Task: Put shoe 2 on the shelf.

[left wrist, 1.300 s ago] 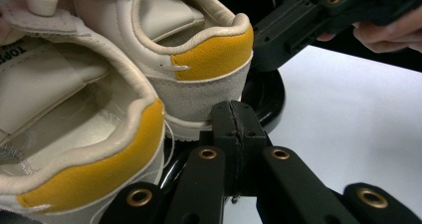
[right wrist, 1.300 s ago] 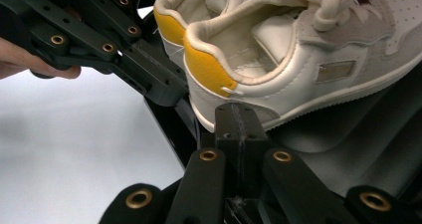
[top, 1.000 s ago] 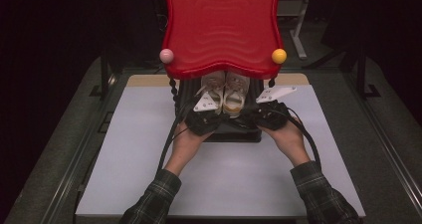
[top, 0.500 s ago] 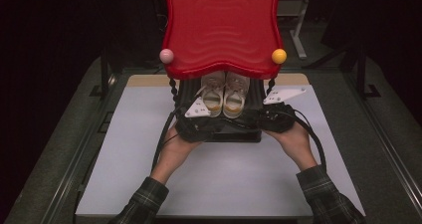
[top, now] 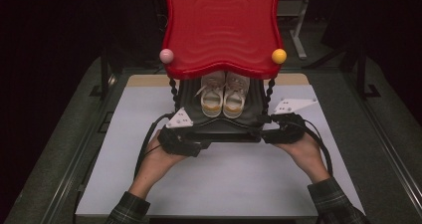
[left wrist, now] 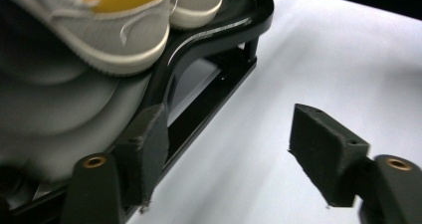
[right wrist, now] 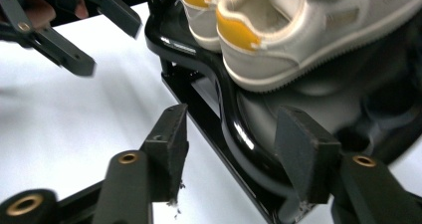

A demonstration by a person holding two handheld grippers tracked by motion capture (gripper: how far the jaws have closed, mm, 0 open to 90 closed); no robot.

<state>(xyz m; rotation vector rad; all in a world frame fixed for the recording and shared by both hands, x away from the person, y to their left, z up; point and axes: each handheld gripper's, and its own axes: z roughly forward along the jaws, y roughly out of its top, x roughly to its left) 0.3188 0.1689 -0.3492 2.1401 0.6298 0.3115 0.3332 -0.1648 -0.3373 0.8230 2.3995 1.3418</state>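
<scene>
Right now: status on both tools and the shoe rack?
Left tool, right tool: jaws just opened, both off the shoe rack. Sneakers seated on lower shelf. Nothing in the way.

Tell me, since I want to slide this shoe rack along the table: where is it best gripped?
Probably the black lower shelf's raised front rim, near its two corners, from the person's side. The rim is thin, and the right claw already straddles it; the shoes sit further back.
</scene>
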